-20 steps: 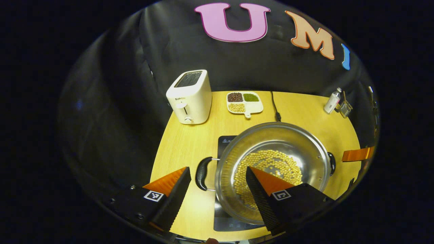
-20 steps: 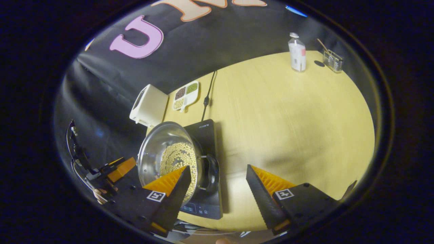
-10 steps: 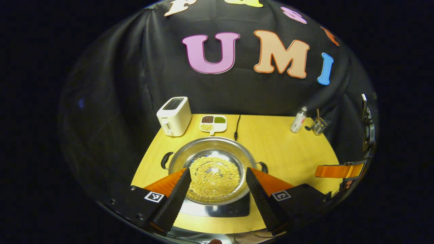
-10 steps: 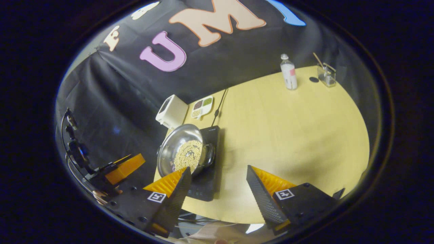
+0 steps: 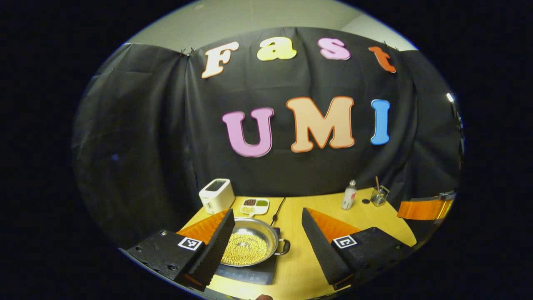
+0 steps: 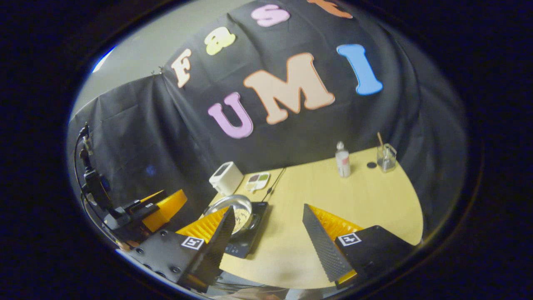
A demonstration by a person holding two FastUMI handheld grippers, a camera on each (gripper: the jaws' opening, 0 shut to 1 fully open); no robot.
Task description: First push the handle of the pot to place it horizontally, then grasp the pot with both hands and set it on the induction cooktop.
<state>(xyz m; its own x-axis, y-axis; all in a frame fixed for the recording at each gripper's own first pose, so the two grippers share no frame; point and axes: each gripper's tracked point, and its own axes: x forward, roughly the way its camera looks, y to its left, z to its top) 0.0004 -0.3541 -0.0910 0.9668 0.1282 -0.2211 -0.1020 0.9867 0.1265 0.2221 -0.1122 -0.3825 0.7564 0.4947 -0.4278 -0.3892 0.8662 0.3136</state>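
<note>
Pot [image 5: 249, 246] of beans sits on the cooktop [image 5: 250, 273] near the bench's front-left corner; task looks done, both tongs [image 5: 266, 246] [image 6: 268, 241] spread, empty

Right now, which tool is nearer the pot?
Left. The left tool hangs open just above the pot on the cooktop; the right tool is open, farther off to its side.

Both views look from well back and above, toward the booth's back wall. They share the table [image 5: 316, 200] [image 6: 333, 196], with the pot [image 5: 250, 246] [image 6: 233, 208] far below; the right gripper view is tilted.
</note>
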